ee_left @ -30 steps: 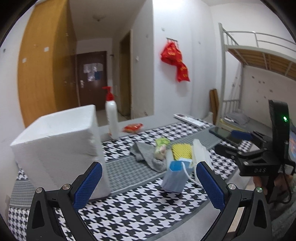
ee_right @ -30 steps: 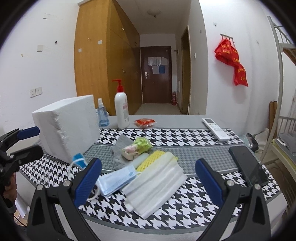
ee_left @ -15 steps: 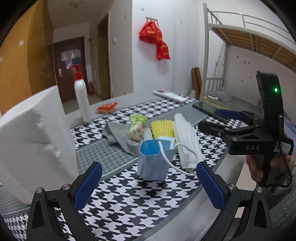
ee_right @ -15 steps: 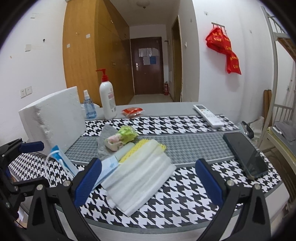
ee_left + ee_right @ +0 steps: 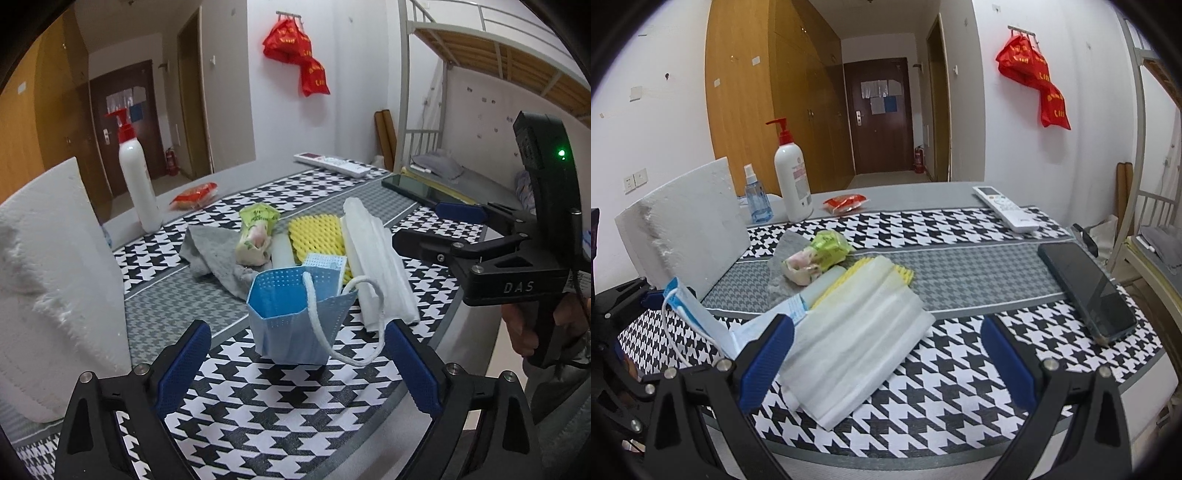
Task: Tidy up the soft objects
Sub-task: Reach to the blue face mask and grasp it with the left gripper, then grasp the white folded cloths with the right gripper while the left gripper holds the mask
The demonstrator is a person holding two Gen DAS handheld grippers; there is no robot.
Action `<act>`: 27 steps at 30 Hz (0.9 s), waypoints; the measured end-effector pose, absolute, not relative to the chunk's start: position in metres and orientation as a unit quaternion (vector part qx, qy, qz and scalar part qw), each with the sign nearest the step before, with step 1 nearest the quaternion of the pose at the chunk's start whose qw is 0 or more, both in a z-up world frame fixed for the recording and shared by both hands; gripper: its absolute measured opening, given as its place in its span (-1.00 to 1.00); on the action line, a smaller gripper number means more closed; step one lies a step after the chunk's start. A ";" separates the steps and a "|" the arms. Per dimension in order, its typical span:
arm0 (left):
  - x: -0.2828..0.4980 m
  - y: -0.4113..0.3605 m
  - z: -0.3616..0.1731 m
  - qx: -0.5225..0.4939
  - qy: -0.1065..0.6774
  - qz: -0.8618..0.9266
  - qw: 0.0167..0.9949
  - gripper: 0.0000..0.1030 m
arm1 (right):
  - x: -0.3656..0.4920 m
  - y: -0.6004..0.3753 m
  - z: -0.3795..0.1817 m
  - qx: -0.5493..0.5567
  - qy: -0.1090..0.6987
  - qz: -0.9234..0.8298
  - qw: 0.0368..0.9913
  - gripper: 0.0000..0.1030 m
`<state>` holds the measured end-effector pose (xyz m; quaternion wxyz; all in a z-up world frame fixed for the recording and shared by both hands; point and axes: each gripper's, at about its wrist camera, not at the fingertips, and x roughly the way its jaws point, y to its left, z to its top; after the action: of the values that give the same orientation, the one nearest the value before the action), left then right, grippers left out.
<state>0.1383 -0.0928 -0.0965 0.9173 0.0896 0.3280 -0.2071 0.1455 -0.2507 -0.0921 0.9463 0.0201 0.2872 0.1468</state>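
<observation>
Two views, left wrist first. Left claw spread wide, jaws just narrowed a little, blue pads clear of everything; blue face mask standing crumpled on the houndstooth desk just ahead of the gap, white ear loop trailing toward the right-hand pad. Behind the mask: white folded foam sheet, yellow foam netting beside it, a white roll, a green-and-pink packet and a grey cloth under the packet. Left of the mask, well apart, a big white foam block. Farther behind the mask, white pump bottle, red snack packet, remote and a dark phone. Right of the mask, the right claw held in a hand, jaws apart above the desk edge.

Right wrist next. Right claw wide apart, nothing pinched; foam sheet lying between and just beyond the pads, near the left-hand one, contact unclear. Left of the sheet, the mask, upright and thin from this side. Behind the sheet, yellow netting, packet, cloth. Right of the sheet, phone and remote. Left and behind, foam block, small blue spray bottle, pump bottle.
</observation>
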 end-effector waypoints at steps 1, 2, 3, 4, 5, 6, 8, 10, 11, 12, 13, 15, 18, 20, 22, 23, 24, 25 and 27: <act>0.139 -0.094 -0.098 0.091 0.330 -0.208 0.916 0.75 | 0.146 -0.250 -0.093 0.020 0.289 0.148 0.945 0.98; 0.141 -0.095 -0.098 0.092 0.332 -0.210 0.915 0.67 | 0.147 -0.249 -0.094 0.019 0.291 0.148 0.945 0.99; 0.142 -0.096 -0.099 0.093 0.333 -0.210 0.915 0.61 | 0.147 -0.249 -0.095 0.019 0.294 0.149 0.944 0.99; 0.142 -0.097 -0.099 0.094 0.334 -0.210 0.914 0.59 | 0.148 -0.248 -0.096 0.019 0.295 0.150 0.943 0.99; 0.143 -0.098 -0.100 0.095 0.335 -0.210 0.914 0.53 | 0.148 -0.248 -0.096 0.019 0.297 0.152 0.943 0.99; 0.144 -0.099 -0.101 0.097 0.336 -0.210 0.913 0.48 | 0.149 -0.247 -0.097 0.019 0.299 0.154 0.942 0.99; 0.147 -0.100 -0.105 0.099 0.344 -0.211 0.910 0.17 | 0.150 -0.245 -0.098 0.019 0.302 0.155 0.940 0.99; 0.149 -0.100 -0.108 0.099 0.353 -0.211 0.906 -0.09 | 0.152 -0.243 -0.100 0.020 0.307 0.159 0.938 0.99; 0.151 -0.099 -0.110 0.097 0.359 -0.210 0.904 -0.18 | 0.153 -0.242 -0.102 0.021 0.310 0.163 0.936 0.99; 0.150 -0.098 -0.110 0.093 0.361 -0.212 0.903 -0.23 | 0.154 -0.241 -0.103 0.021 0.313 0.164 0.935 0.99; 0.150 -0.097 -0.109 0.089 0.362 -0.213 0.903 -0.27 | 0.154 -0.240 -0.104 0.021 0.316 0.165 0.934 0.99; 0.148 -0.095 -0.108 0.086 0.360 -0.212 0.904 -0.35 | 0.155 -0.238 -0.106 0.020 0.320 0.168 0.932 0.99; 0.146 -0.090 -0.106 0.079 0.356 -0.214 0.906 -0.46 | 0.157 -0.237 -0.109 0.022 0.329 0.170 0.929 0.98; 0.143 -0.085 -0.102 0.071 0.348 -0.213 0.910 -0.46 | 0.157 -0.237 -0.109 0.024 0.331 0.172 0.927 0.98; 0.142 -0.081 -0.099 0.065 0.341 -0.211 0.914 -0.46 | 0.157 -0.236 -0.109 0.024 0.333 0.177 0.926 0.98; 0.142 -0.079 -0.097 0.063 0.338 -0.210 0.915 -0.46 | 0.157 -0.235 -0.109 0.024 0.334 0.177 0.925 0.96; 0.141 -0.077 -0.097 0.062 0.335 -0.207 0.917 -0.46 | 0.157 -0.234 -0.109 0.024 0.337 0.180 0.924 0.88; 0.140 -0.076 -0.096 0.061 0.333 -0.206 0.918 -0.47 | 0.158 -0.233 -0.110 0.023 0.340 0.184 0.922 0.85; 0.138 -0.073 -0.093 0.059 0.327 -0.205 0.921 -0.48 | 0.158 -0.230 -0.111 0.021 0.344 0.189 0.919 0.72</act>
<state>0.1380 -0.0732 -0.0931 0.9206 0.0589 0.3273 -0.2046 0.1575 -0.2305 -0.1111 0.9193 0.0215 0.3445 0.1891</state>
